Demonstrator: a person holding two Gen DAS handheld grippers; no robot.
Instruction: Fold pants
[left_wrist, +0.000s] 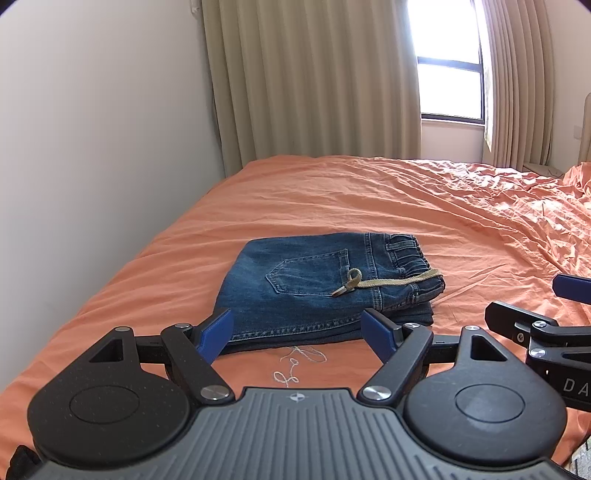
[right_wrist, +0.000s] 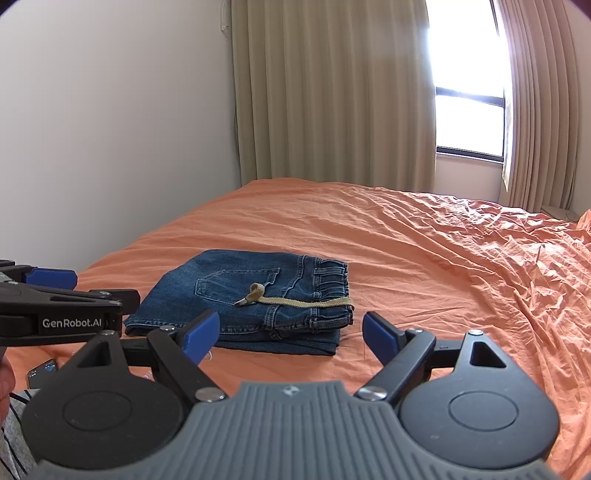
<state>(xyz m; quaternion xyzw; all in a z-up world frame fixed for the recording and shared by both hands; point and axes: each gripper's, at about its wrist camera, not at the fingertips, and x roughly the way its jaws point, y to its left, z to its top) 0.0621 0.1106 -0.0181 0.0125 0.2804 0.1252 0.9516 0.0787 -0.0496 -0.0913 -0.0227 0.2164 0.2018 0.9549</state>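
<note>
Pants (left_wrist: 325, 284) folded in a stack on the bed (left_wrist: 424, 206), waistband end to the right, drawstring (left_wrist: 388, 282) lying across the top. Behind the pants, curtain (left_wrist: 314, 77) and window (left_wrist: 448, 62); wall (left_wrist: 99, 110) to their left. Before the pants, left tongs (left_wrist: 297, 332) and right tongs (right_wrist: 284, 332), neither touching them. Phone (right_wrist: 42, 371) left of and before the pants
</note>
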